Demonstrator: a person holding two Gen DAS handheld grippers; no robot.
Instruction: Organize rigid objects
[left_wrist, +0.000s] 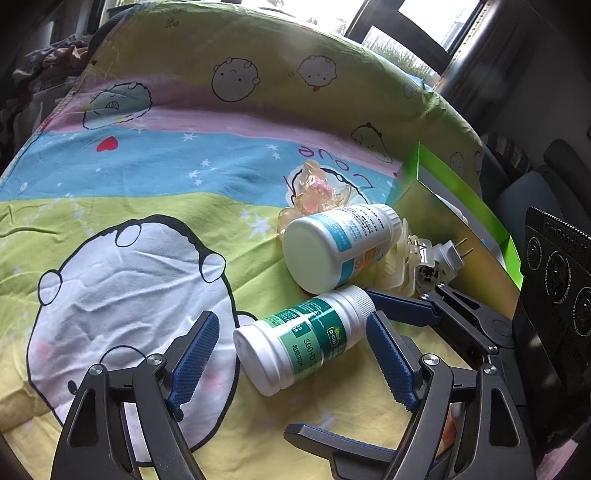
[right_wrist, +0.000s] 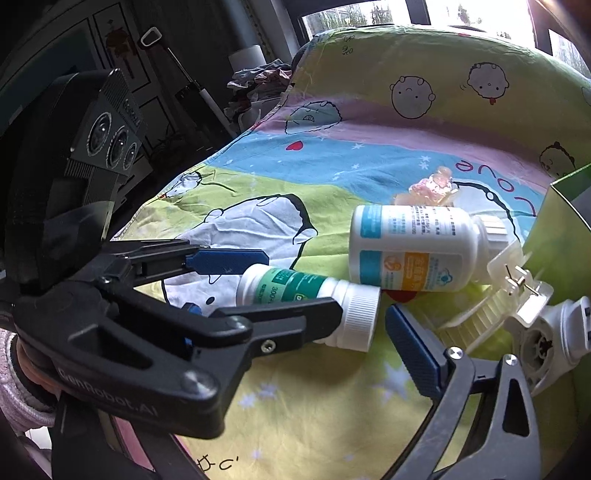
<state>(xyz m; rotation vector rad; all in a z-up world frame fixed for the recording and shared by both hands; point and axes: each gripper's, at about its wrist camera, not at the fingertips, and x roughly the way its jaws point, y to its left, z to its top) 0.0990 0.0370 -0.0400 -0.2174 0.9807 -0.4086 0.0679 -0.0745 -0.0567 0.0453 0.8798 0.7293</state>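
Bottles lie on their sides on the cartoon-printed bedsheet (left_wrist: 155, 177) in front of you. The nearer one, the green-labelled bottle (left_wrist: 303, 341), is white with a ribbed white cap, and its flat base points back toward your left hand. Just beyond it, touching its cap end, lies the larger blue-labelled bottle (left_wrist: 338, 243), also white, with an orange patch on its label.

Your left claw (left_wrist: 295, 354) straddles the green-labelled bottle. Its jaws stand apart, one blue ribbed pad on each side of the bottle. In the left wrist view a gap shows on both sides, so the pads do not press on it.

Your right claw (right_wrist: 325, 321) comes in from the right, close to the bottle's cap. Its jaws are spread wide and nothing sits between them. In the right wrist view only one of its blue fingers (right_wrist: 413, 347) shows clearly, low beside the cap; the left claw's black frame covers the other side.

Behind the blue-labelled bottle rests a small clear pink ornament (left_wrist: 314, 192). To the right of the bottles lie a clear plastic hair clip (left_wrist: 400, 262) and a white plug adapter (left_wrist: 443, 258), close together. Past them stands an open green cardboard box (left_wrist: 454, 218) at the edge of the bed. The sheet shows round cartoon faces, stars and a red heart on bands of green, pink, blue and yellow.
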